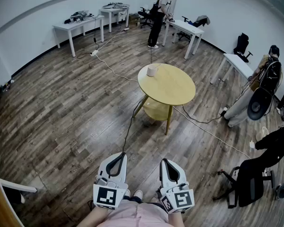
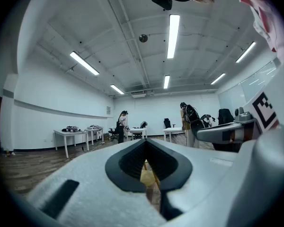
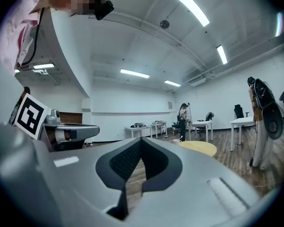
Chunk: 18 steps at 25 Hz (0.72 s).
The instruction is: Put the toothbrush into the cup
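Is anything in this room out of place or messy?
Only the loose cables snaking across the floor past the round table, a possible trip hazard. The cup stands upright on it; nothing looks spilled.

Open wood-plank floor (image 1: 61,117) lies between the left hand-held gripper (image 1: 119,155), the right hand-held gripper (image 1: 164,161) and the round yellow wooden counter (image 1: 173,86), which stands well apart from them. A thin black cable (image 1: 129,126) runs along the floor from just ahead of the left hand-held gripper to the counter's legs. A white cable (image 1: 208,134) crosses the floor at the counter's right. On the counter top only a white cup (image 1: 152,70) stands, at the far-left edge, so the near and right parts are open from above. A lower yellow shelf (image 1: 157,110) fills the space between the legs. A black office chair (image 1: 255,174) stands close at the right. Farther right are a person (image 1: 262,79) and a white desk (image 1: 236,63).
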Available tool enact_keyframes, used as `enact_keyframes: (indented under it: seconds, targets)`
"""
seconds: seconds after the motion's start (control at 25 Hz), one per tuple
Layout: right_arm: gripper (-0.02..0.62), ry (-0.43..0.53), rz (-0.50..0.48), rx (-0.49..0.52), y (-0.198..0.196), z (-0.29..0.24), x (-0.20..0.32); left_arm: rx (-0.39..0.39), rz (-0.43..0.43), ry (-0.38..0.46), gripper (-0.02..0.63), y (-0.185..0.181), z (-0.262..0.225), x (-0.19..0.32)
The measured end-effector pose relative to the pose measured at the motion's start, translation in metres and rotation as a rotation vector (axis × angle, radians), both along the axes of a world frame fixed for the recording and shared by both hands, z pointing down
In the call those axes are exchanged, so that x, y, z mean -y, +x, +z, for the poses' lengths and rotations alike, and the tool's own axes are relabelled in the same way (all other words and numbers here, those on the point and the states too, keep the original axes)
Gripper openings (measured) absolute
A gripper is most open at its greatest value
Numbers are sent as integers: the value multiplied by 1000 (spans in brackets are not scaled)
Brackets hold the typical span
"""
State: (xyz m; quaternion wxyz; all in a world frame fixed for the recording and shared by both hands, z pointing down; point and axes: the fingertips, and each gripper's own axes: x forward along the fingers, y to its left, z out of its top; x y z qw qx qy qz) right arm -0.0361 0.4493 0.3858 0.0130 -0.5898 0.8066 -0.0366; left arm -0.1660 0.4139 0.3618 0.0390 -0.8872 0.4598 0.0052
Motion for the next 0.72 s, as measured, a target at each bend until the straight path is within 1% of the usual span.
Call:
enact_keyframes:
  seconds: [0.4,0.6,0.72]
  targets:
    - [8,2,-12,4,6,-4,-9,-6,-15,12,-3,3,-7,-9]
    - [8,5,-14,10,17,-1,-15,-12,-23,22,-3,12,-8,-15]
    - [8,22,-13,32,26,1,-20,-14,-32,9,-3,16,-1,-19]
